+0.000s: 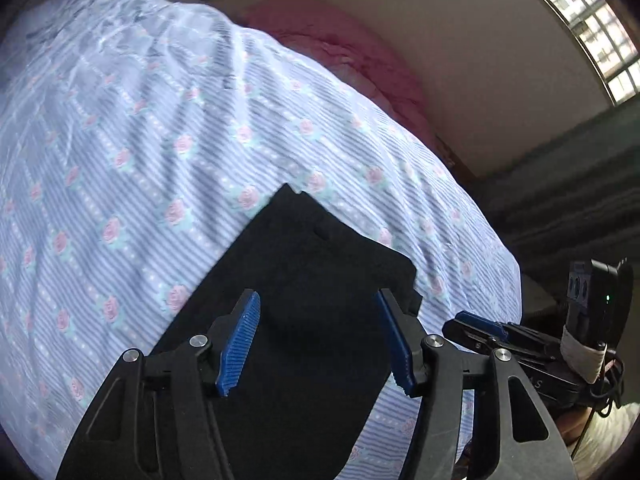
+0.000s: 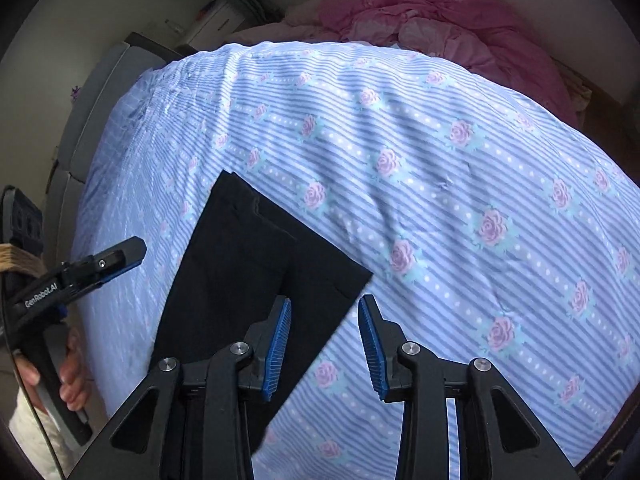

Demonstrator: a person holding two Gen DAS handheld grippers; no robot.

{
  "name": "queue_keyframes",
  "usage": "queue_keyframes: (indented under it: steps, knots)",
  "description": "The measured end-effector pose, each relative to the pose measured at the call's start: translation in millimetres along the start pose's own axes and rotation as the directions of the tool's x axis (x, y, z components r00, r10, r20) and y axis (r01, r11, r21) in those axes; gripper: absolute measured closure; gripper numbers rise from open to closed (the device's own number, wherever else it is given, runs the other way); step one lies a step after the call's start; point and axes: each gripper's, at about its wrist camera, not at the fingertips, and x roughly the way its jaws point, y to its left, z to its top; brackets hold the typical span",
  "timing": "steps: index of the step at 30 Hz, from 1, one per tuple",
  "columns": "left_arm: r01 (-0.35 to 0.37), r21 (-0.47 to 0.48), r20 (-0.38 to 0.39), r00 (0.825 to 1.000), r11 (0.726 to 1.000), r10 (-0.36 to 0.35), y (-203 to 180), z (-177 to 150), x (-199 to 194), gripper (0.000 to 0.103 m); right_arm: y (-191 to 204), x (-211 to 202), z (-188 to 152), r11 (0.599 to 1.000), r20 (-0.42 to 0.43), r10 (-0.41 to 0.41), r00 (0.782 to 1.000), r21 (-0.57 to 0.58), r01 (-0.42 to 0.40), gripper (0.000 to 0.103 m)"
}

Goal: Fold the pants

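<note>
Lying flat on the bed's blue striped rose-print sheet [image 2: 440, 184], the folded black pants [image 1: 304, 300] sit near its front edge. Both tools hover above, jaws spread and holding nothing: the left hand-held gripper [image 1: 320, 344] over the fabric, the right hand-held gripper [image 2: 324, 348] over its corner. A pink blanket [image 2: 440, 28] is heaped behind.

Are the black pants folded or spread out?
Folded: the black pants lie as a compact layered rectangle on the bedsheet.
</note>
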Motion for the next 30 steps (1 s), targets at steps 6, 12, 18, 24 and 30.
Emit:
queue_keyframes:
  steps: [6, 12, 18, 24, 30]
  knots:
    - [-0.123, 0.346, 0.003, 0.991, 0.93, 0.13, -90, -32, 37, 0.045, -25, -17, -17, 0.996, 0.009, -0.085, 0.996, -0.031, 0.085, 0.066]
    - [-0.31, 0.427, 0.029, 0.944, 0.85, 0.33, -98, -39, 78, 0.084, -37, -41, -20, 0.988, 0.031, -0.13, 0.991, -0.083, 0.132, 0.066]
    - [-0.135, 0.054, 0.01, 0.991, 0.989, 0.134, -12, -19, 41, 0.088, -17, -35, -10, 0.989, 0.048, -0.043, 0.998, -0.136, 0.049, 0.066]
    - [-0.08, -0.096, -0.018, 0.997, 0.992, 0.079, 41, -16, 35, 0.087, 28, 2, 7, 0.971, 0.011, 0.123, 0.992, -0.206, -0.118, 0.066]
    - [-0.085, -0.102, -0.037, 0.996, 0.991, 0.082, 44, -19, 48, 0.086, 54, 53, 30, 0.946, -0.084, 0.252, 0.964, -0.189, -0.264, 0.066]
